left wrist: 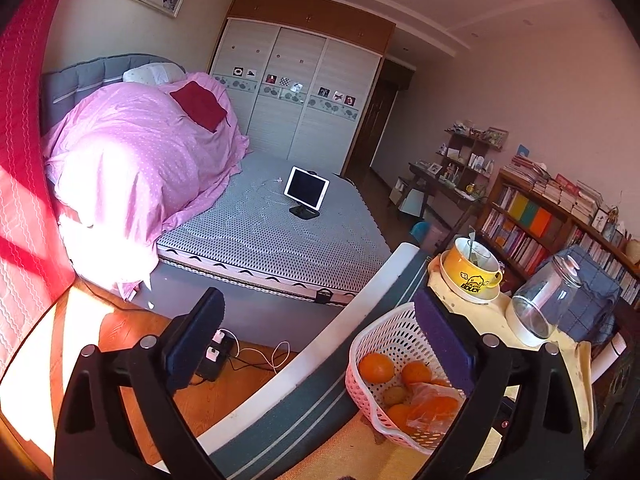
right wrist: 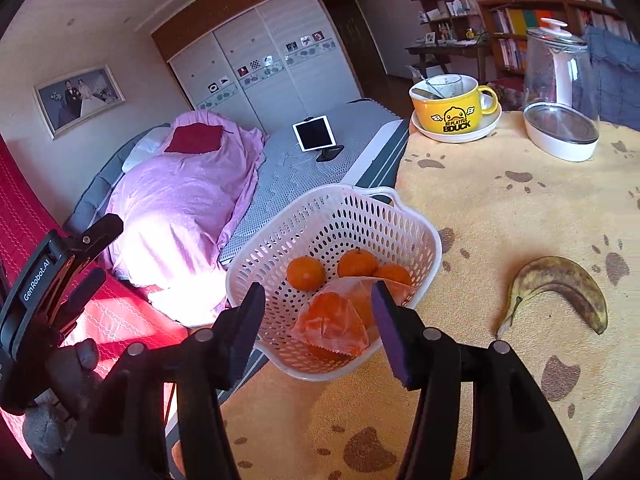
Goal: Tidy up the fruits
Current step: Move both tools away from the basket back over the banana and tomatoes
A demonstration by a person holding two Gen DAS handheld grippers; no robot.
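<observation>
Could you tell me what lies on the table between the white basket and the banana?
Nothing: in the right wrist view, only bare paw-print cloth separates the basket from the banana.

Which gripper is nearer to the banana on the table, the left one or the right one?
Right. The right gripper hangs open over the basket, and the banana lies just beside it on its right. The left gripper is beyond the basket's far side; its camera does not show the banana.

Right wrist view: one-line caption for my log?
Open right gripper above the white basket of oranges; overripe banana lies outside on the tablecloth.
</observation>
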